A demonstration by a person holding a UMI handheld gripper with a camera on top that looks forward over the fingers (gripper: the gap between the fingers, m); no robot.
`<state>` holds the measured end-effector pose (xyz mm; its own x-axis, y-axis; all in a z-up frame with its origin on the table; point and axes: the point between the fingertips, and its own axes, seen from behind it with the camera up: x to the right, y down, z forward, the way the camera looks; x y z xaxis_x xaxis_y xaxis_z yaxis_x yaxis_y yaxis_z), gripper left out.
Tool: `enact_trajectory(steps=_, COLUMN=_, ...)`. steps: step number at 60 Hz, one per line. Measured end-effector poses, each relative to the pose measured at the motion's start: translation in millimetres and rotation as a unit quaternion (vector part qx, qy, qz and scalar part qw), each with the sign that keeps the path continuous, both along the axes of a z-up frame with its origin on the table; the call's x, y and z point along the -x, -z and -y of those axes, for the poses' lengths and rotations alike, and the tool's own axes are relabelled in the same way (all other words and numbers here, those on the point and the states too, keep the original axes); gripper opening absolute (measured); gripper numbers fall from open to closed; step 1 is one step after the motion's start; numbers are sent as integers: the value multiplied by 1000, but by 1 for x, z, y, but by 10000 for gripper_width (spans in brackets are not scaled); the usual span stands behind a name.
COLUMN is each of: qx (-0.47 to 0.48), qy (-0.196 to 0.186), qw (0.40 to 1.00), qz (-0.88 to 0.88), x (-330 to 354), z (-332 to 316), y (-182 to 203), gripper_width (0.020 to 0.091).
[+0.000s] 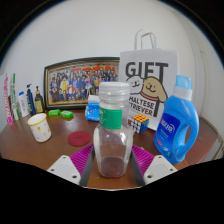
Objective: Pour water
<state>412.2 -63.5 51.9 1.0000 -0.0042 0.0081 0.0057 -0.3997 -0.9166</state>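
Bottle: clear plastic bottle with white cap stands upright, long axis vertical, cap up.
Jaws: level above the table, clenched on the bottle's sides.

Brown wooden table against a plain white wall. Framed group photo leans on the wall, white gift bag beside it to the right. Blue detergent bottle at the table's right end. Small bottles at the left. Even indoor light.
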Motion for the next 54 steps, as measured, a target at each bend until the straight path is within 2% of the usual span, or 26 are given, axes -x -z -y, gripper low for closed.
enact_trajectory(steps=3, qx=-5, qy=5, qw=1000, qz=3, x=-3, z=-3, y=1, gripper_width=558)
enact_trajectory(steps=15, qx=-16, qy=2, qw=1000, qz=2, x=-3, z=-4, y=-1, gripper_width=449)
enact_trajectory(steps=24, qx=-16, qy=2, qw=1000, qz=20, x=-7, z=-7, y=-12, gripper_width=447)
enact_trajectory(steps=36, qx=-38, qy=9, qw=995, qz=95, x=-1, z=-30, y=-68, gripper_width=445)
enact_trajectory(steps=46, qx=-62, qy=-14, qw=969, qz=237, x=31, z=-63, y=-123, gripper_width=446)
enact_trajectory(steps=54, qx=-62, qy=-56, qw=914, qz=397, x=73, z=-89, y=-147, gripper_width=446)
